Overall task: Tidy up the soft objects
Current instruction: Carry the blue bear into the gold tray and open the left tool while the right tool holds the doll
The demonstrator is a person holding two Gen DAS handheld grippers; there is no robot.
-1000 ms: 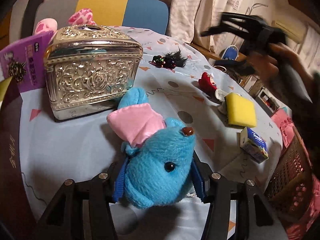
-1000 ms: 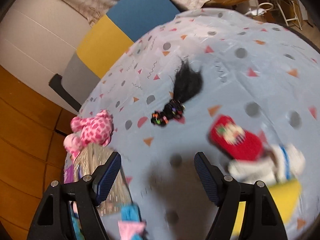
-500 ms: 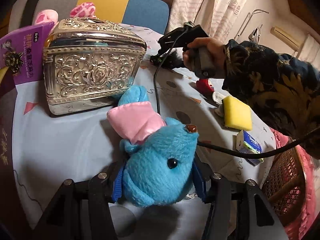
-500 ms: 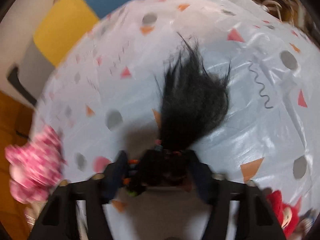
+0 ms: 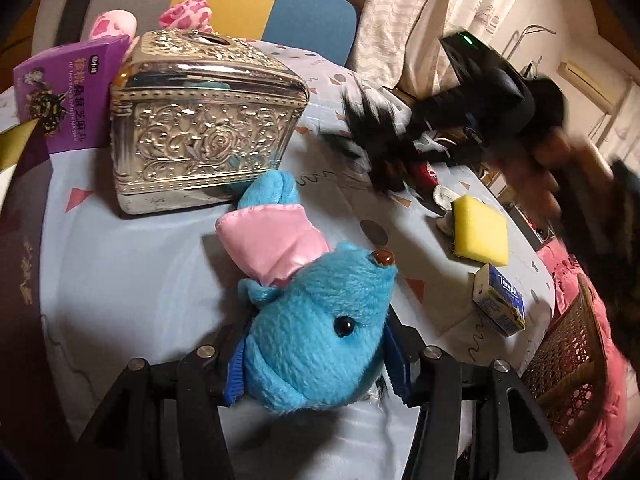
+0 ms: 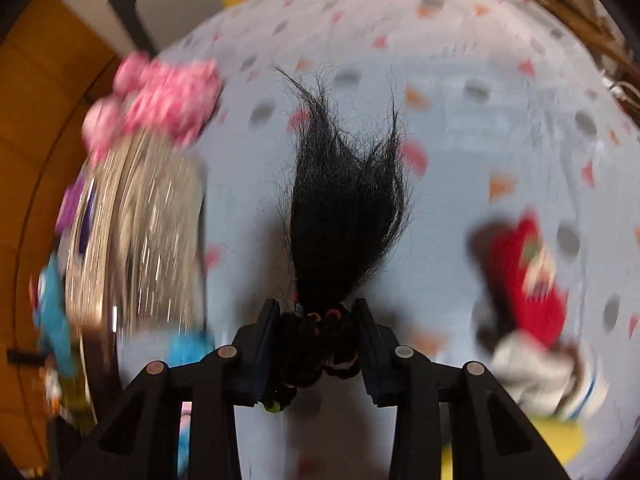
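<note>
Nearest to us in the left wrist view, our left gripper [image 5: 314,364] is clamped on a blue plush toy [image 5: 316,328], its blue pads pressed into the fur on both sides. The toy's pink satin ear [image 5: 272,240] points away from us, over the patterned tablecloth [image 5: 140,260].

To the right, near the table's edge, lies a small blue Tempo tissue pack [image 5: 498,304], and just beyond it a yellow sponge [image 5: 480,236]. A wicker basket [image 5: 568,356] sits off the table on the far right, below the edge.

Further back on the left stands an embossed silver tissue box [image 5: 200,128], close behind the plush toy and blocking our sight of the cloth beyond it. A purple snack packet [image 5: 68,92] leans at its left side, and a pink spotted plush [image 5: 186,14] peeks over its top. Behind them is a chair back in grey, yellow and blue [image 5: 240,4].

In the right wrist view, our right gripper [image 6: 318,344] is closing its jaws on the banded end of a black hair tuft [image 6: 344,220], which sits between the pads and touches both; the loose hair fans away from us above the cloth. In that blurred view a red plush [image 6: 528,280] lies on the table to the right, apart from the tuft.
</note>
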